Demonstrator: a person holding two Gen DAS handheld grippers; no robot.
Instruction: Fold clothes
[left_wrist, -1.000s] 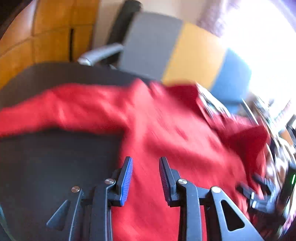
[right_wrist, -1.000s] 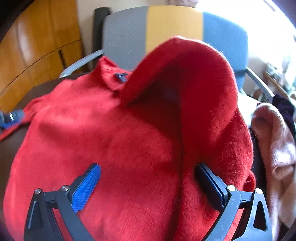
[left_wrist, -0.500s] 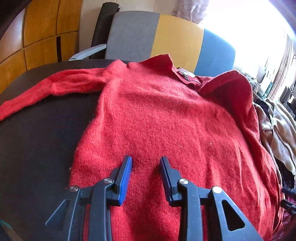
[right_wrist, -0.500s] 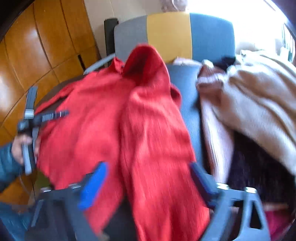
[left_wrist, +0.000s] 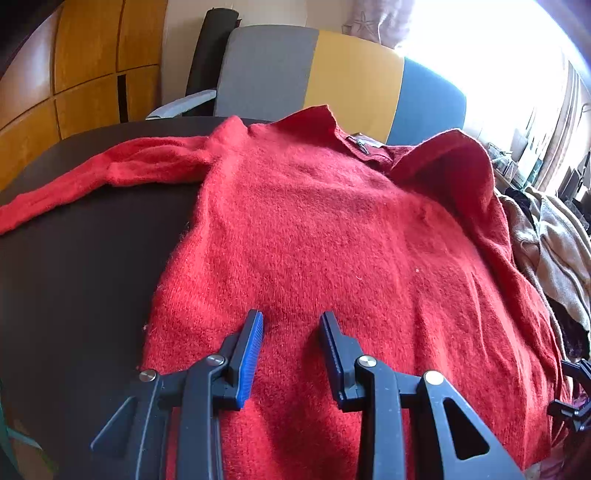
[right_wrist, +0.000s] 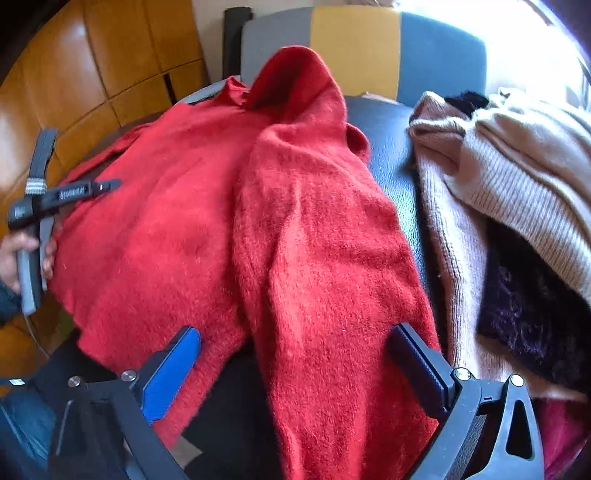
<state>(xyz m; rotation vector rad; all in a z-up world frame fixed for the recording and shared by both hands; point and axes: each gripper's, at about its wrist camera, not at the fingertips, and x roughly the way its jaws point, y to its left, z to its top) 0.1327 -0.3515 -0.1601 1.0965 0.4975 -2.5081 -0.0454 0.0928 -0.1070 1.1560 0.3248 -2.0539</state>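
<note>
Red sweater (left_wrist: 332, 240) fills mid-frame on the dark table (left_wrist: 81, 266). Left gripper (left_wrist: 291, 325) sits narrow and empty; right gripper (right_wrist: 295, 350) is opening wide over a sleeve (right_wrist: 325, 258).

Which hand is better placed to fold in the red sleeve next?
Probably the right: its opening fingers straddle the sweater's sleeve. The left gripper is over the hem.

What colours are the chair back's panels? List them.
Grey, yellow and blue, side by side on the chair back, clearest in the left wrist view.
</note>
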